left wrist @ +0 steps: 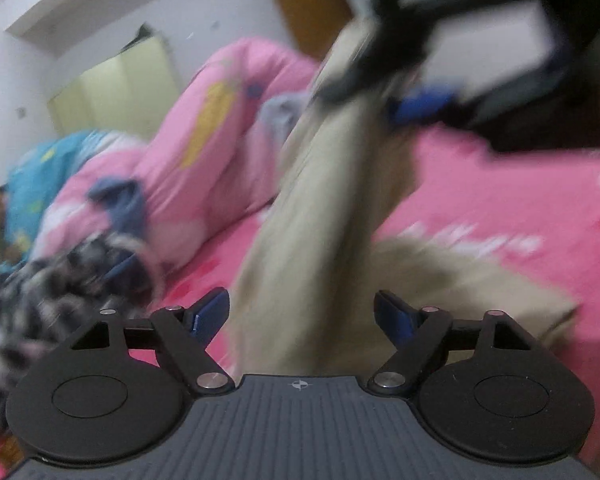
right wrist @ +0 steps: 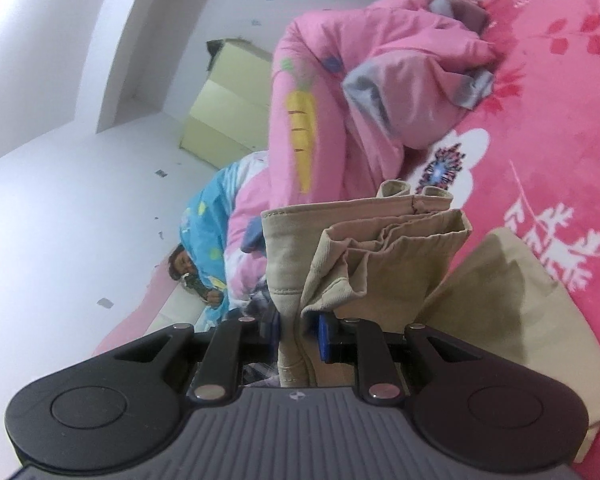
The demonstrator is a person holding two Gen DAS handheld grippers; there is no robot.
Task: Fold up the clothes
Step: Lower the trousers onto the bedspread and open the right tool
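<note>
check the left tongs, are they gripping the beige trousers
No: the left tongs stand open, their blue pads clear of the beige trousers, which hang from the right tongs above.

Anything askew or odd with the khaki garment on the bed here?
The trousers hang bunched and uneven from the right gripper, hems misaligned. The left gripper is open, holding nothing.

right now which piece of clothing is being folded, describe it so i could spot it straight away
On the bed with the bright pink flowered sheet, in front of the rumpled pale pink quilt with a carrot print, are the khaki trousers. They are the only plain beige thing there, bunched in the right tongs and trailing down onto the sheet.
</note>
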